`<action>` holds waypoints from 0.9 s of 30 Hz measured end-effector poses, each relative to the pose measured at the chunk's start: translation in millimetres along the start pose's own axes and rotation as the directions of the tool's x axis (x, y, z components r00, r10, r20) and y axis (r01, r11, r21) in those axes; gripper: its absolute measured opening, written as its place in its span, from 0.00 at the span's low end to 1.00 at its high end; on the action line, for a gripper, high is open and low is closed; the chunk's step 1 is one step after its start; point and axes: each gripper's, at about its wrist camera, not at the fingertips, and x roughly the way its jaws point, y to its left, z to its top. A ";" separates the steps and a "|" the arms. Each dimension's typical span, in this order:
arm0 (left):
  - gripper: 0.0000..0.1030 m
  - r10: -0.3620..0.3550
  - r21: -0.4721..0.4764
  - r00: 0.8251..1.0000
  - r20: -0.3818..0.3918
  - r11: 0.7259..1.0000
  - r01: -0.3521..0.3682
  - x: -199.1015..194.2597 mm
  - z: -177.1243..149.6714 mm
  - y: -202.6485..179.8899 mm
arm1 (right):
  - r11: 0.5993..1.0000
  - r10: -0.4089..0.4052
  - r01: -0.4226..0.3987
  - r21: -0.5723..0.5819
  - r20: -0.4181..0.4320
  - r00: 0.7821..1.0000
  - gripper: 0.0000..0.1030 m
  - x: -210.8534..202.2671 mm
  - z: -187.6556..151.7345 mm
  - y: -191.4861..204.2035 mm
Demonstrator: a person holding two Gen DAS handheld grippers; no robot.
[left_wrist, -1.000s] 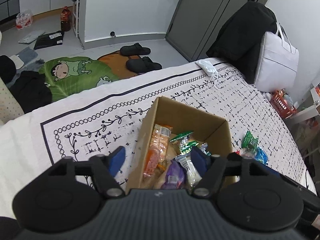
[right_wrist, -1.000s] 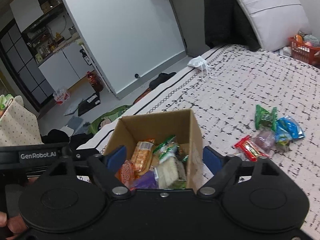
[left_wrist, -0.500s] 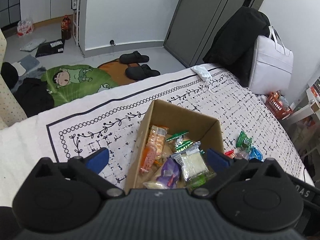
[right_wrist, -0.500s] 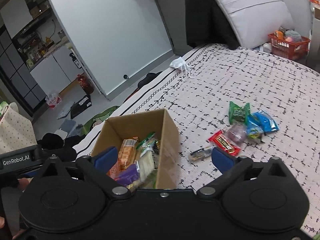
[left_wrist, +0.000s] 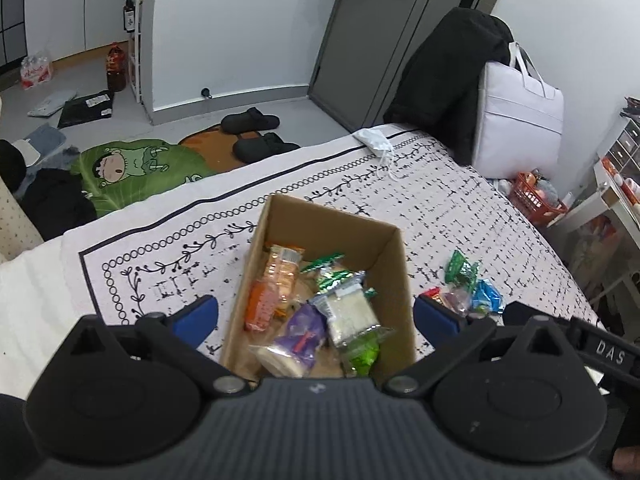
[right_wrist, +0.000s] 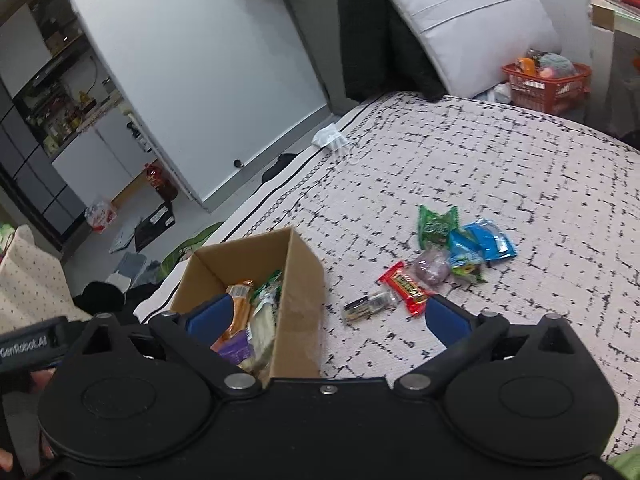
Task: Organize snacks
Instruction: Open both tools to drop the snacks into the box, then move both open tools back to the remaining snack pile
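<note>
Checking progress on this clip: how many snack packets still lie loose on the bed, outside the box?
6: green packet, blue one, green-blue one, purple one, red bar, and a small dark packet nearest the cardboard box. More may hide beneath.

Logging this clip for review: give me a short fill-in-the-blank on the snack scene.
1. The box is made of ____.
2. The red bar lies ____ the box.
3. Both the left gripper and the right gripper are ____.
4. The face mask lies on the ____.

Missing words: cardboard; outside; open; bed
</note>
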 end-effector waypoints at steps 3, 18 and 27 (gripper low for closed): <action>1.00 -0.002 0.017 1.000 0.005 1.000 0.002 -0.9 -0.9 -8.2 | 1.000 -0.001 0.001 0.012 0.004 1.000 1.00 -4.3 2.9 -7.7; 1.00 -0.044 0.079 0.999 -0.017 0.996 0.046 11.5 -7.8 -52.3 | 0.993 -0.053 0.047 0.112 0.055 0.997 1.00 -26.4 19.9 -61.1; 0.98 -0.104 0.130 0.994 -0.031 0.986 0.107 25.0 -9.0 -89.6 | 0.986 -0.084 0.071 0.151 0.075 0.994 1.00 -26.7 26.5 -94.6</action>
